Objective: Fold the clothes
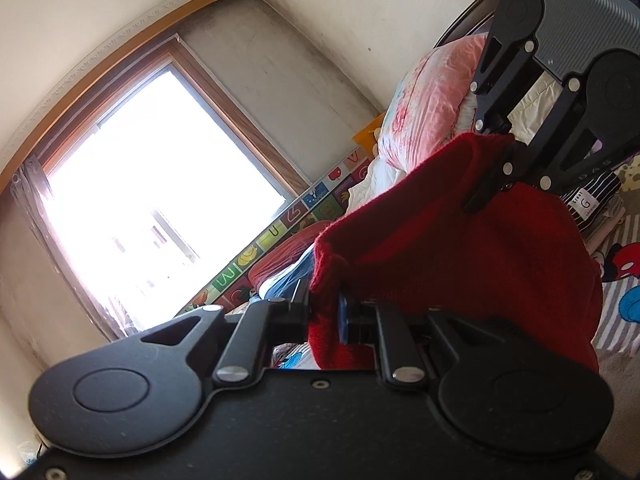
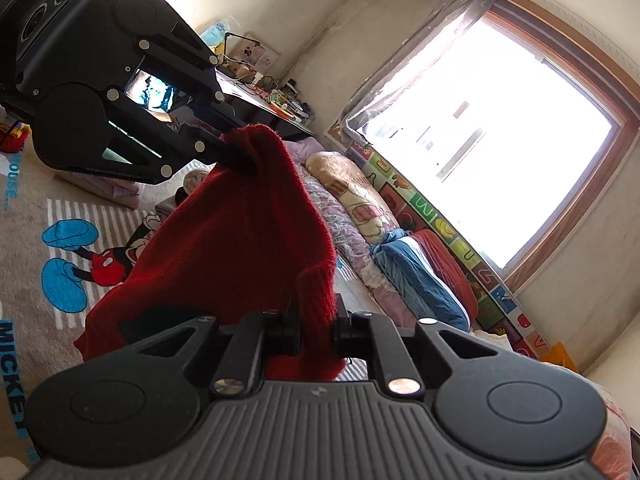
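Both grippers, left and right, are clamped on the edge of a red knit, which hangs between them above the rug. This looks like the lift-and-spread step; next it needs lowering flat, edges level, before any fold

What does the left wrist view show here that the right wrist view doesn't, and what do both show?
Only the left wrist view: a pink floral pillow, a grey ribbed suitcase and a folded striped garment. Only the right wrist view: a dark cluttered desk against the wall and a beige rolled blanket. Both: the red knitted sweater lifted off the cartoon-mouse rug, clamped by the left hand-held gripper and the right hand-held gripper, plus the bright wood-framed window.
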`<state>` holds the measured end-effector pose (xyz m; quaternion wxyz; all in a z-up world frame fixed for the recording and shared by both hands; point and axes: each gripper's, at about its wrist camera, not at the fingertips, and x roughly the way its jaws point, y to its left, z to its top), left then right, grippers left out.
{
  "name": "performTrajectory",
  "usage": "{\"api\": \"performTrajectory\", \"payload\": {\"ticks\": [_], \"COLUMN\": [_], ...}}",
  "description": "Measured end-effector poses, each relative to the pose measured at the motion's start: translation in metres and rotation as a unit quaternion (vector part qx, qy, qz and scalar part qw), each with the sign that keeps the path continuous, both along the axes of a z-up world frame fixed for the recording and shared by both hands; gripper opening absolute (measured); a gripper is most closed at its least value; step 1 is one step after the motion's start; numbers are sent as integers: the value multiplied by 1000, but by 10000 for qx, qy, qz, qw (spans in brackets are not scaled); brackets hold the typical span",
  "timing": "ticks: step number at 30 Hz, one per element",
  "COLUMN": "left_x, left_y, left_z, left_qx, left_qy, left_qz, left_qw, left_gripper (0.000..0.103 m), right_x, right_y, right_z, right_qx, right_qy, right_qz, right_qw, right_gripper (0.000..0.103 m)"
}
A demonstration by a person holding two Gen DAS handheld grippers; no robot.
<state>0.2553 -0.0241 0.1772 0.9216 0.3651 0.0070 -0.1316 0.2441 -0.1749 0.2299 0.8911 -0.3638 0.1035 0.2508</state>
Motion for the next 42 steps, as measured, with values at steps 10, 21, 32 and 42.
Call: {"api": "performTrajectory", "payload": {"ticks": [10,21,32,42], "left_x": [57,-5,-119,-170], "left_y": [-18,0,9,-6], "left_z": [-21,-110,-195,-270], "left_qx": [226,-15,-150,395], "left_qy": [-354,101,924,1520], "left_qz": [402,411,151,-75], "left_qw": [9983,9991,9955,9876], "left_gripper": [13,13,12,10], "right_x": [73,54,-49,-136], "right_y": [4,11,15,32], "right_z": [-15,-111,-211,-281], "right_qx": [-10,-396,-267,-359], "right_qy": [-367,-511,562,1185], "right_qz": [-551,-393,37,181], "right_qw": [9978,9971,9981,9921], "right_gripper": [14,14,14,14]}}
